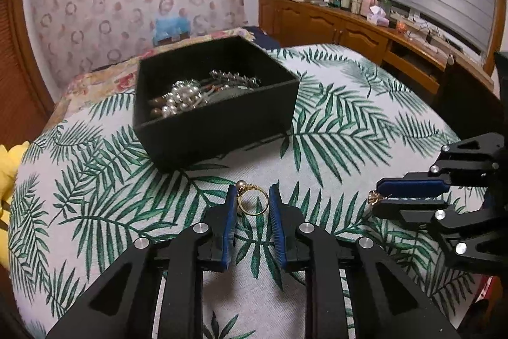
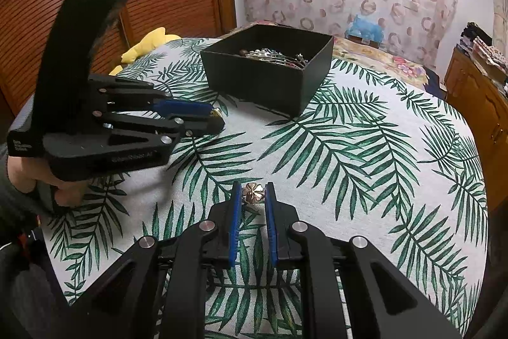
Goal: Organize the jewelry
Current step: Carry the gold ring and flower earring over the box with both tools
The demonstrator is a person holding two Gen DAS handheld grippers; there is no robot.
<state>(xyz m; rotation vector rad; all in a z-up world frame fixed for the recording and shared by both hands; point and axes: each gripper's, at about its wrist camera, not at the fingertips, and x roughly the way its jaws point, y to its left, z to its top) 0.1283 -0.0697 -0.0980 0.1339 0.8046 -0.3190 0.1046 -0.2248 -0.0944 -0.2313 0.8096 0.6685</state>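
Two tongs low over leaf cloth, left tongs [image 1: 253, 198] pinching gold ring [image 1: 253, 201], right tongs [image 2: 253, 196] pinching flower ring [image 2: 253, 191], band hidden.

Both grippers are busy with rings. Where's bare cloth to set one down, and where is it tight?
Open leaf-print cloth runs right of the right gripper and its flower ring, and in front of the black box. Tightest is between the two grippers, around the left gripper and the gold ring. The box is already full of jewelry.
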